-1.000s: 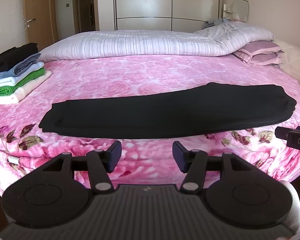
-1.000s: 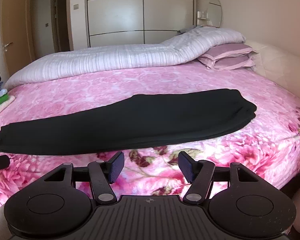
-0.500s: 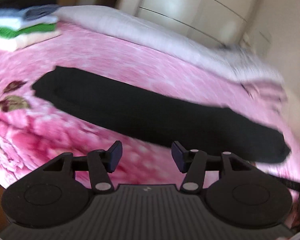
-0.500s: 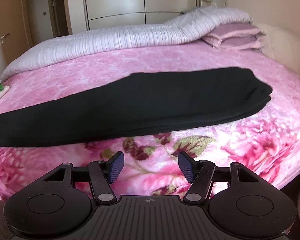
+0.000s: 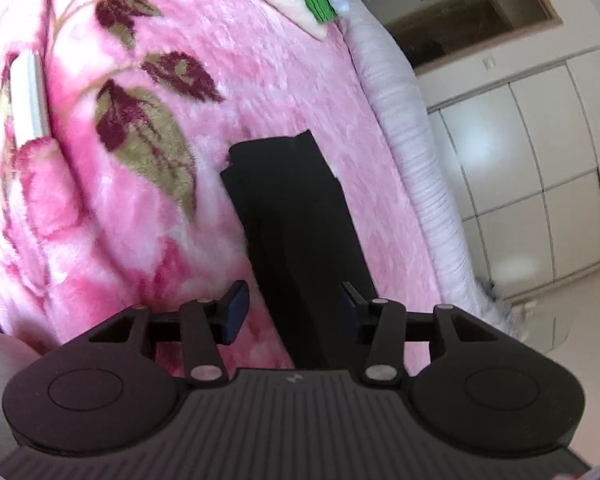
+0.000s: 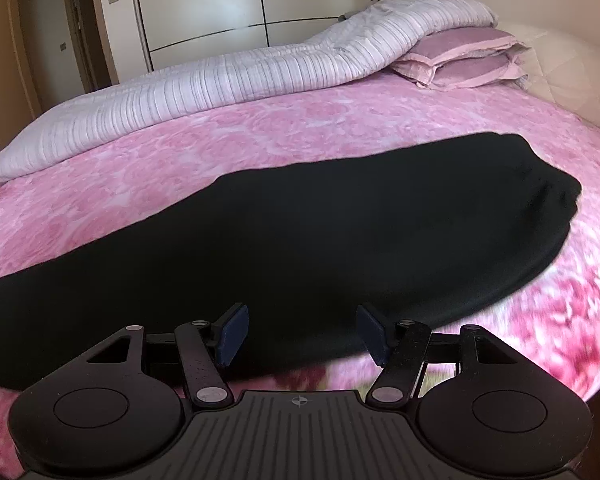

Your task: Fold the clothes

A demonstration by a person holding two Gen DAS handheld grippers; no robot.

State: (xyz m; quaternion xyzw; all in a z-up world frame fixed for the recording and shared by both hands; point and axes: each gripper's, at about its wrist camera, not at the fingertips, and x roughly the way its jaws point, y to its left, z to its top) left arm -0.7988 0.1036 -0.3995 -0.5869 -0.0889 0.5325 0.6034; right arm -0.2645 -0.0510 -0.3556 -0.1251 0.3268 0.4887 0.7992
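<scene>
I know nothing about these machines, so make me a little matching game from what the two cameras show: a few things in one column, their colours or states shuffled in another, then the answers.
Things:
1. black garment
2. bed cover
3. left claw
4. pillows

Descriptions:
A. mauve, stacked by the headboard
B. open, over one end of the dark cloth
C. pink with flowers
D. folded into a long strip, lying flat

Pairs: 1-D, 2-C, 3-B, 4-A

Left tool (image 5: 294, 312): jaws spread wide, rolled steeply sideways. Right tool (image 6: 298, 334): jaws spread wide, held level.
</scene>
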